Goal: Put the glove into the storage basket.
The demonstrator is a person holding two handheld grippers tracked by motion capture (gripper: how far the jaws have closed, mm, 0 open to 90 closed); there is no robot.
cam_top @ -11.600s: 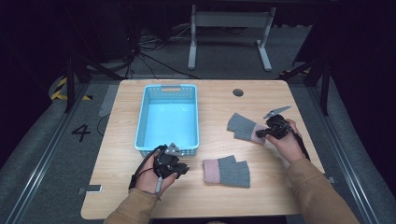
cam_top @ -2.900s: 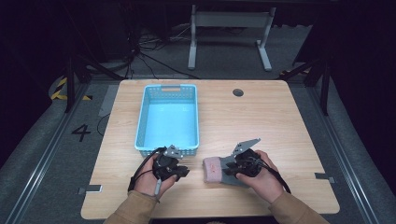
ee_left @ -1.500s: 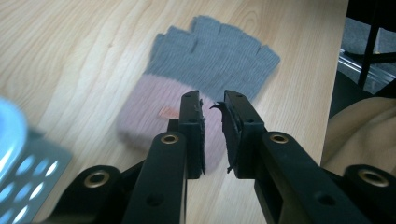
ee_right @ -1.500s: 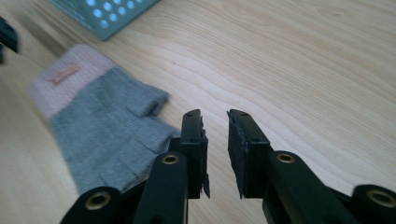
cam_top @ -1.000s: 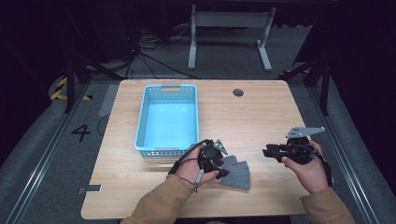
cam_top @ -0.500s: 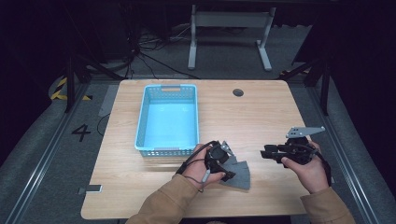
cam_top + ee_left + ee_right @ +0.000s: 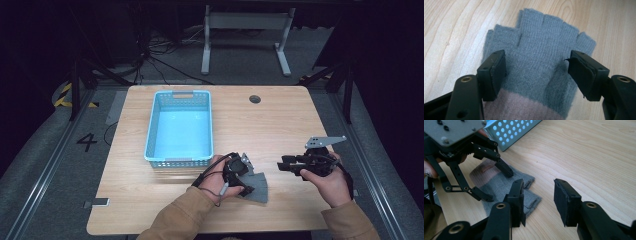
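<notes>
High view: our left gripper (image 7: pixel 245 186), jaws just opened, straddles the stacked gloves (image 7: pixel 256 187), letting go; right gripper (image 7: pixel 290 165) spread, idle.

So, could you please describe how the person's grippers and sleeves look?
Both the left gripper and right gripper are black with two flat-padded jaws and trailing black cables. The right one carries a grey three-cornered plate. The sleeves are tan.

In the high view the left gripper (image 7: pixel 244 183) hides much of the glove (image 7: pixel 259 187). The left gripper view's bottom edge cuts off the glove's pink cuff (image 7: pixel 519 108).
</notes>
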